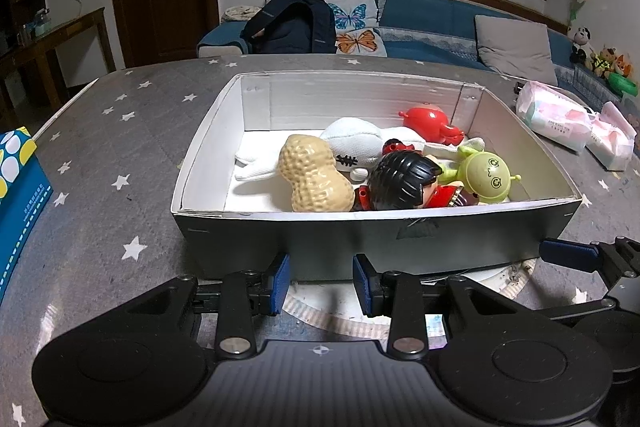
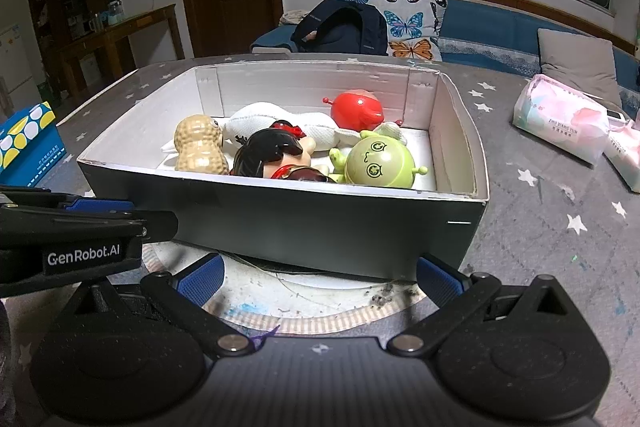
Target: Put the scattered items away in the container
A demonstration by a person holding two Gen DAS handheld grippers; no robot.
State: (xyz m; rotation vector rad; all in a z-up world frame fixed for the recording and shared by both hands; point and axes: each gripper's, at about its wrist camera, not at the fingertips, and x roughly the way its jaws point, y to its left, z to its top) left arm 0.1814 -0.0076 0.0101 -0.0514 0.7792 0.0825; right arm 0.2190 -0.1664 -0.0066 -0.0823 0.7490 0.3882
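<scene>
White lettering "GenRobot.AI" on black side plate of left claw (image 2: 96,205), as we see it in right wrist view. On pink-white tissue pack (image 2: 562,117) on counter we read "ZHU XIANG YUN"; smaller characters beneath it illegible. White print on blue box (image 2: 28,143) at left too small for us to read.

One box (image 1: 400,239) on the table, five toys inside: one peanut (image 1: 314,175), one white plush (image 1: 352,143), one red figure (image 1: 430,121), one black-haired doll (image 1: 404,179), one green alien (image 1: 486,175). Two tissue packs (image 1: 554,115) sit alongside.
</scene>
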